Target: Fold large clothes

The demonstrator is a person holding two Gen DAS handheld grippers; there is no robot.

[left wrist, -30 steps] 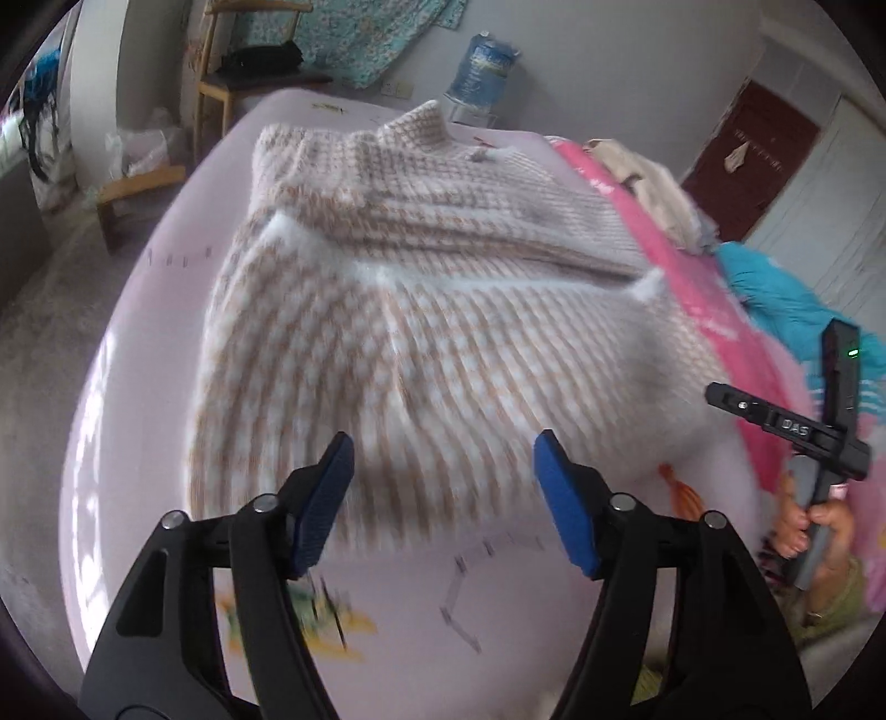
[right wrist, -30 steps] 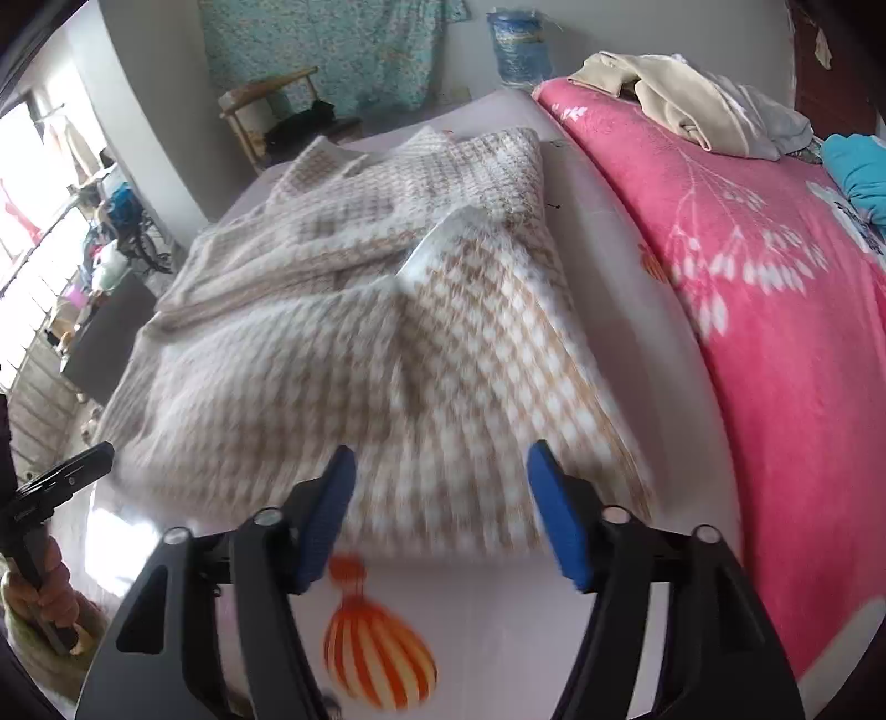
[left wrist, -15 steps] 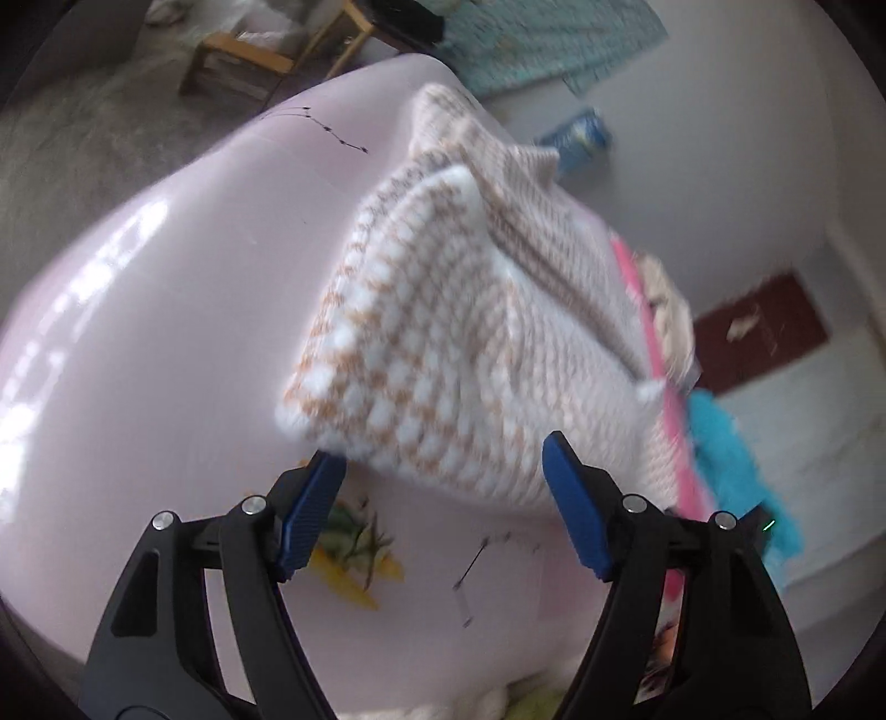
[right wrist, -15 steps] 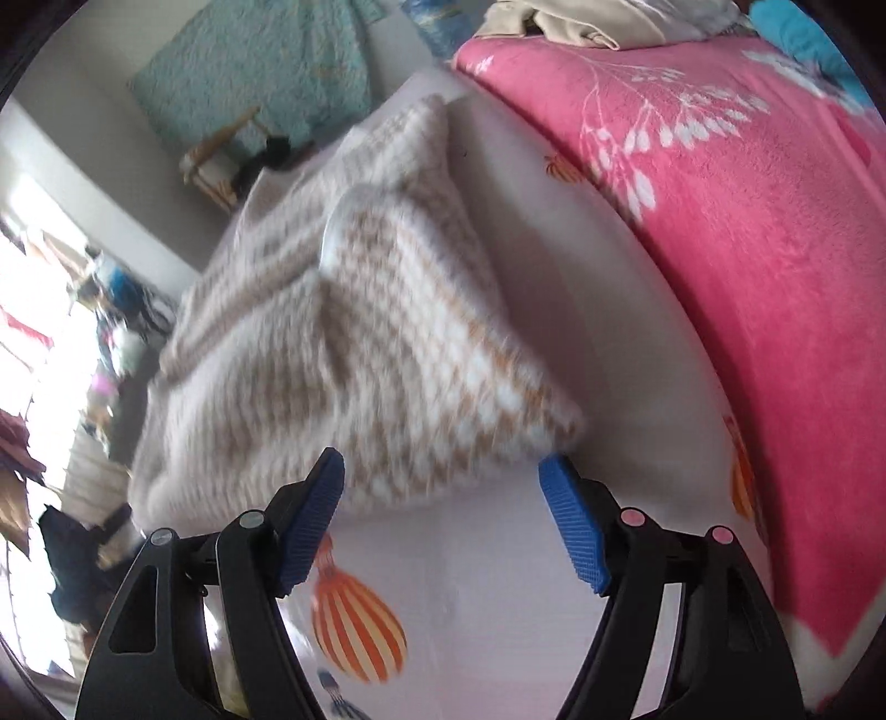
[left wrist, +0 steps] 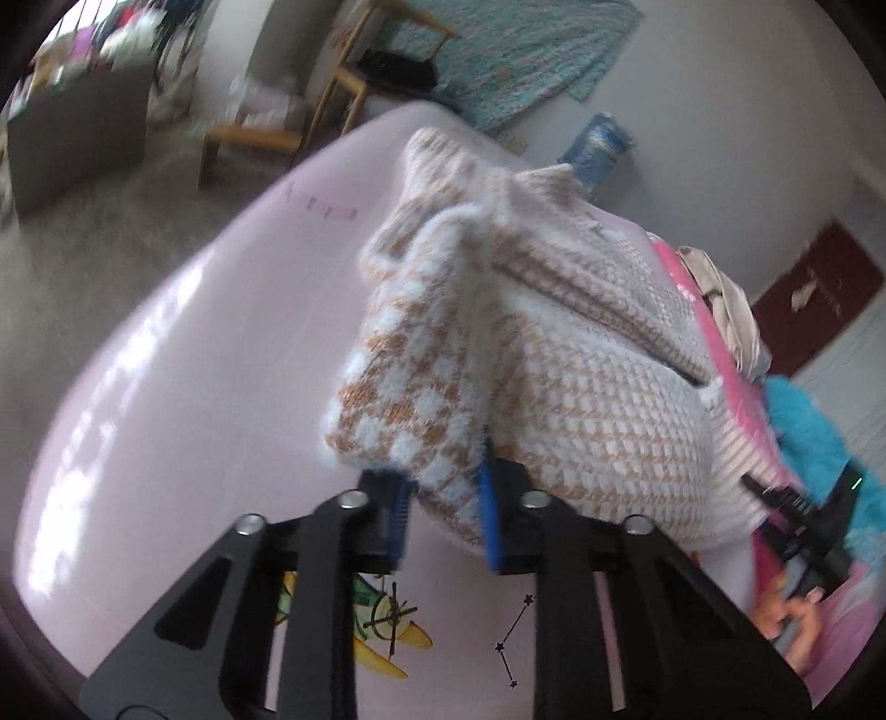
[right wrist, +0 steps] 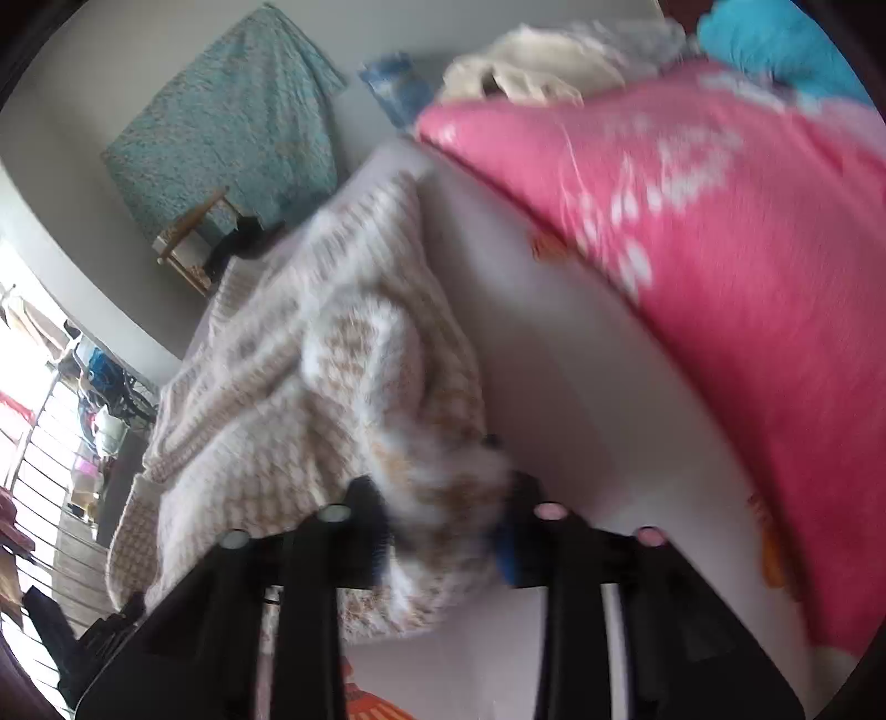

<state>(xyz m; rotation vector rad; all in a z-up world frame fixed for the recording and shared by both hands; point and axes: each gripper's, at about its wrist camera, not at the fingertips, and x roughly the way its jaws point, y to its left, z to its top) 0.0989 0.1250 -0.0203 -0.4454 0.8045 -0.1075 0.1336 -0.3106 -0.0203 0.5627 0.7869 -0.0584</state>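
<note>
A fuzzy beige-and-white houndstooth sweater (left wrist: 554, 354) lies folded on the pale pink bed sheet (left wrist: 183, 387). My left gripper (left wrist: 443, 498) is closing its jaws, and the blue pads pinch the sweater's near left hem corner, which bunches up between them. In the right wrist view the same sweater (right wrist: 288, 399) fills the left half. My right gripper (right wrist: 443, 531) is closing too, and the near right hem corner is squeezed between its jaws. The right gripper and the hand holding it (left wrist: 797, 620) show at the left view's lower right edge.
A pink flowered blanket (right wrist: 720, 249) covers the bed's right side, with cream clothes (right wrist: 531, 72) and a turquoise item (right wrist: 775, 39) on it. Wooden chairs (left wrist: 332, 111) and a teal cloth (left wrist: 515, 50) stand by the far wall. A railing with clutter (right wrist: 61, 421) is left.
Both grippers dropped onto the sweater's near hem and went from wide open to clamped on its two corners. The fabric now bunches up at each grip.
</note>
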